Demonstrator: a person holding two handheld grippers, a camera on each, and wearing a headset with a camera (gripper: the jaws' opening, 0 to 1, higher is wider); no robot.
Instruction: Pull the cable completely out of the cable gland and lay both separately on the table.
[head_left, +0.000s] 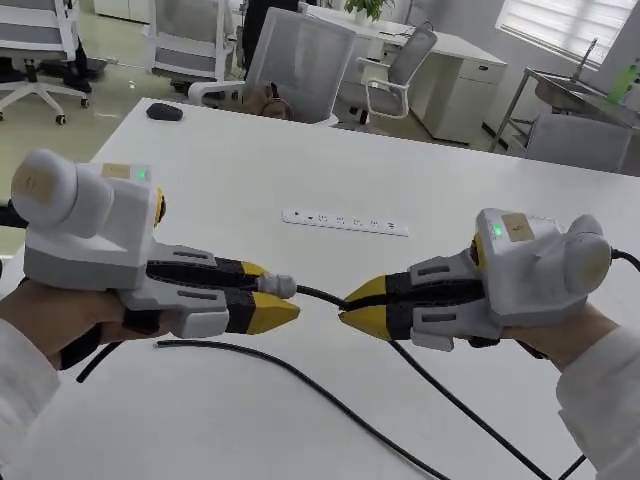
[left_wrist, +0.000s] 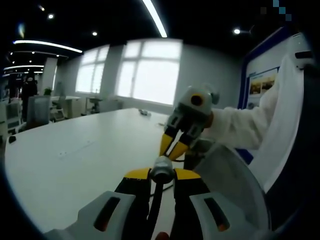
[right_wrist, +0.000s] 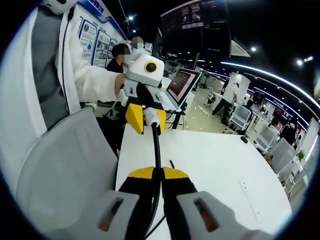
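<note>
Currently, the cable gland (left_wrist: 162, 170) is clamped between the yellow tips of the left gripper (head_left: 276, 294), with the jaws closed narrow on it. The black cable (head_left: 318, 294) is seen leaving the front of the gland and bridging the short gap to the right gripper (head_left: 347, 303), whose jaws are pressed tight on the cable at their tips. The two sets of jaws are pointed at each other, tip to tip, near but not touching. In the right gripper view the cable is seen running straight ahead from between that gripper's own jaws to the gland held opposite. In the left gripper view a black length is also seen behind the gland, lying back between the left jaws, so the cable is threaded through the gland. Behind the right jaws the cable is dropped to the white counter (head_left: 250, 170) and trailed across it below both grippers. The gland and the gripped stretch are held above the counter. Beyond the jaws a white power strip (head_left: 345, 221) is laid flat, well apart from both; a dark mouse (head_left: 164, 111) is seen farther out.
</note>
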